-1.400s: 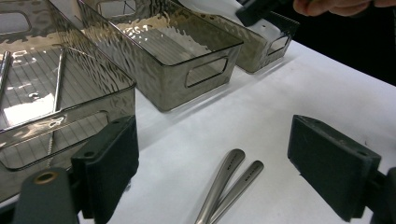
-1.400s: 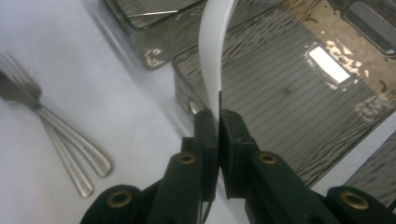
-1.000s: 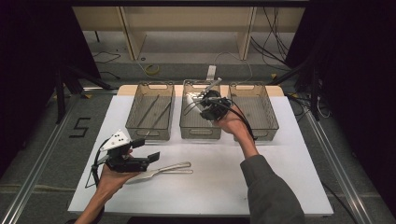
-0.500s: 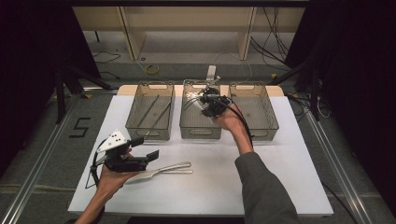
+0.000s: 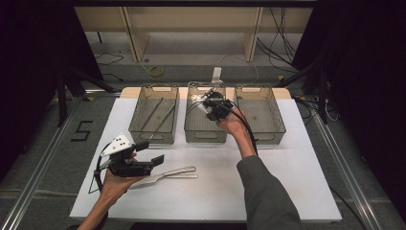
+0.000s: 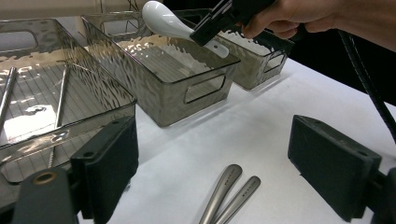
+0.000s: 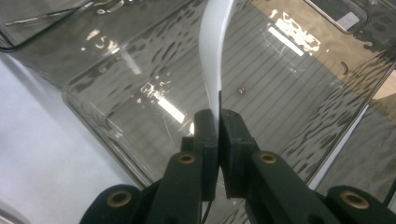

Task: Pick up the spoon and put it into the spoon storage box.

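Spoon, white and glossy, likely ceramic: stiff, light, slippery, chippable. It is hanging over the middle bin, far side of the worktop. Right hand-held gripper is pinching its thin handle, jaws nearly shut; a hold close to the bowl should steady it. Left hand-held gripper is idling with jaws apart over two metal utensils, near left.

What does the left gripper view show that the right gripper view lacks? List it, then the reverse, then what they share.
Left gripper view: two metal utensil handles, thin metal rods in the nearest smoky plastic bin, and its own open left gripper. Right gripper view: the right gripper seen closely, shut on a white handle. Shared: the white ceramic spoon above the middle smoky plastic bin.
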Demonstrator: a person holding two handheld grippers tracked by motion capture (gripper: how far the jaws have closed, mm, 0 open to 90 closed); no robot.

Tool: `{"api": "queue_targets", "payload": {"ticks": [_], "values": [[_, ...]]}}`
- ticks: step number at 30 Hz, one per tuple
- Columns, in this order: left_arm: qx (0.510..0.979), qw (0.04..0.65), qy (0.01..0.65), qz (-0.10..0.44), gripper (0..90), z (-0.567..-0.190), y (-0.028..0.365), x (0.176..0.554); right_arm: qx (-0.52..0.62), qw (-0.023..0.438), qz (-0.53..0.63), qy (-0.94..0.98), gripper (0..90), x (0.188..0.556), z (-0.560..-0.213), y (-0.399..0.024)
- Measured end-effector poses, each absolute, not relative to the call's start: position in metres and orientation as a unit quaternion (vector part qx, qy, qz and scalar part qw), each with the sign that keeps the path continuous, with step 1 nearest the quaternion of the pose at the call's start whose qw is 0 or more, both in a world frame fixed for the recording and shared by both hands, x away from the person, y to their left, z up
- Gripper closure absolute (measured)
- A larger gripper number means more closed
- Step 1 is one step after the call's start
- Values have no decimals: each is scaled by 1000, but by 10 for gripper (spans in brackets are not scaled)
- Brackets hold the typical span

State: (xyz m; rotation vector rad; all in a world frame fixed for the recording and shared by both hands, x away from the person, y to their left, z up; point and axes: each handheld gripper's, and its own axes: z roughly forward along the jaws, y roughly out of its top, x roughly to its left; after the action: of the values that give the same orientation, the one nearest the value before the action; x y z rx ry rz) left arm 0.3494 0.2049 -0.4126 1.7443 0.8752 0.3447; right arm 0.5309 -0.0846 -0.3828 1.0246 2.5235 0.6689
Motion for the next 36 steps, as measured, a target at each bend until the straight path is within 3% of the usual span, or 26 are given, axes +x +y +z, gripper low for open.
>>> {"api": "queue_targets", "payload": {"ticks": [14,28,36], "values": [[739,546,367,145,157,-412,205,349,370,178,228,883,854,534,-394,-80],[744,538,371,140,157,-413,205,350,363,146,279,877,545,516,-379,-86],[758,516,375,132,158,-415,203,354,336,115,321,878,457,480,-373,-97]]}}
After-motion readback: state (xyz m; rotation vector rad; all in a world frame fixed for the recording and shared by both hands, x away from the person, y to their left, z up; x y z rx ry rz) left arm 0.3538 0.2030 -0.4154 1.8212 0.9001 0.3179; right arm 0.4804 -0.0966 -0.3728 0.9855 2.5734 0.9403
